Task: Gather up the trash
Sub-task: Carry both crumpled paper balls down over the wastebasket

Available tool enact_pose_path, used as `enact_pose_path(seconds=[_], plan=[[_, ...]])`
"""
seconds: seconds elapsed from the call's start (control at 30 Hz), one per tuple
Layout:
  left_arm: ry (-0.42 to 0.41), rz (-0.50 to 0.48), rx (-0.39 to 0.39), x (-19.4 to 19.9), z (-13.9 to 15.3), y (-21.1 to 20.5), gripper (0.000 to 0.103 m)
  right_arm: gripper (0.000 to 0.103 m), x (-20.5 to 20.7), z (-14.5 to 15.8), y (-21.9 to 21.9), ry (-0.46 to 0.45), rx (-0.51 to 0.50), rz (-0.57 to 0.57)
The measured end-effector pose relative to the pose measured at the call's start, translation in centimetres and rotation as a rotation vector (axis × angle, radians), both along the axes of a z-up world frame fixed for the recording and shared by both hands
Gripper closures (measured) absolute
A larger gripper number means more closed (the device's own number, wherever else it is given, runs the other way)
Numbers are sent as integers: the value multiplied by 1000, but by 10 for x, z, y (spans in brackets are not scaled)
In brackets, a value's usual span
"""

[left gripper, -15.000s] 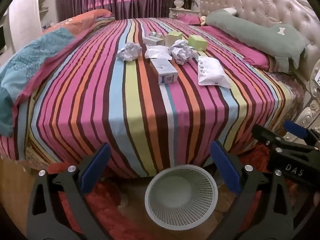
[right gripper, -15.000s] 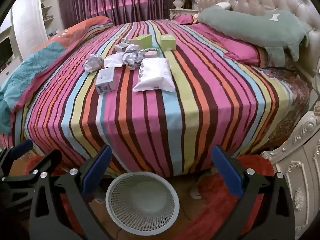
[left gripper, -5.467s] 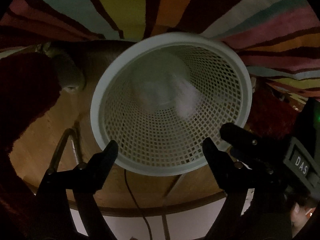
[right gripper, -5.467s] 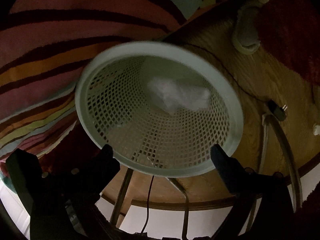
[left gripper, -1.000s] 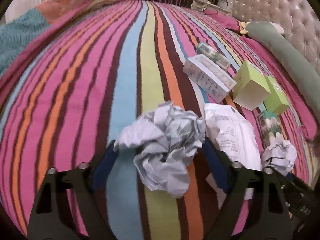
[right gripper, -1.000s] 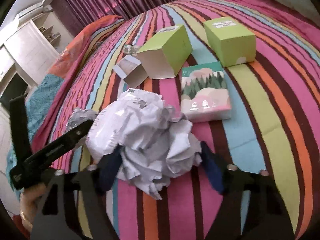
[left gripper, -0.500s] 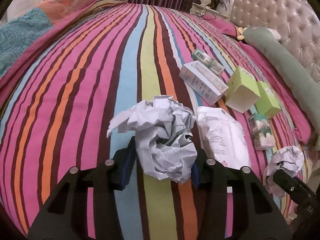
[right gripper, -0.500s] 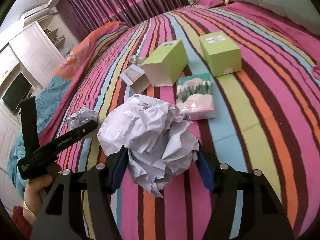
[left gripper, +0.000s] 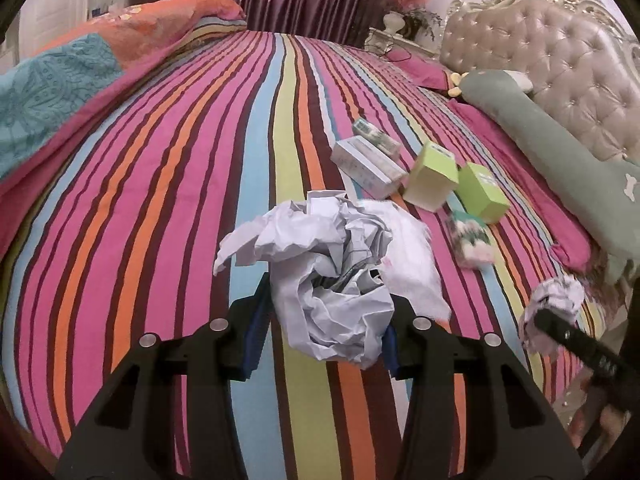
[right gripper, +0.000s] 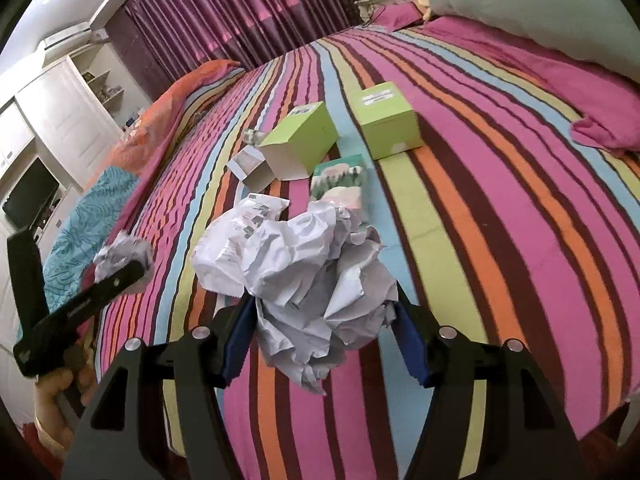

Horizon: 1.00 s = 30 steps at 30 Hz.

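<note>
My left gripper is shut on a crumpled paper ball and holds it above the striped bed. My right gripper is shut on a second crumpled paper ball, also lifted off the bed. Each gripper shows in the other's view, the right one with its ball at the right edge and the left one with its ball at the left. A flat white plastic packet lies on the bed behind the right ball. The basket is out of view.
On the striped bedspread lie two green boxes, a tissue pack, a white box and a small carton. A green pillow and tufted headboard are at the right.
Both grippers have risen and pulled back from the bed with their paper balls. The boxes and the packet look farther away and have not moved.
</note>
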<state>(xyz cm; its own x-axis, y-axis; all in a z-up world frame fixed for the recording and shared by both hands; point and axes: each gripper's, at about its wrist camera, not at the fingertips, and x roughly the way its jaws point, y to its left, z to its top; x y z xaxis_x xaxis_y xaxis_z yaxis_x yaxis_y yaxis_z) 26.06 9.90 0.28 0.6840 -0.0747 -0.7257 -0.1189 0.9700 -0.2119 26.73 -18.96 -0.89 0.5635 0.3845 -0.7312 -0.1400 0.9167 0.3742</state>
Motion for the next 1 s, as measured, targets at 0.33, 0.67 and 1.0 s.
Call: enact_pose_path(seconds=[0.33, 0.67, 1.0], plan=[[-35, -41, -11, -84, -1, -31, 57, 43, -49, 12, -20, -20, 18, -19], [0, -125, -7, -154, -19, -70, 57, 43, -101, 19, -25, -31, -5, 7], [51, -175, -12, -195, -37, -102, 57, 43, -145, 4, -21, 15, -17, 42]])
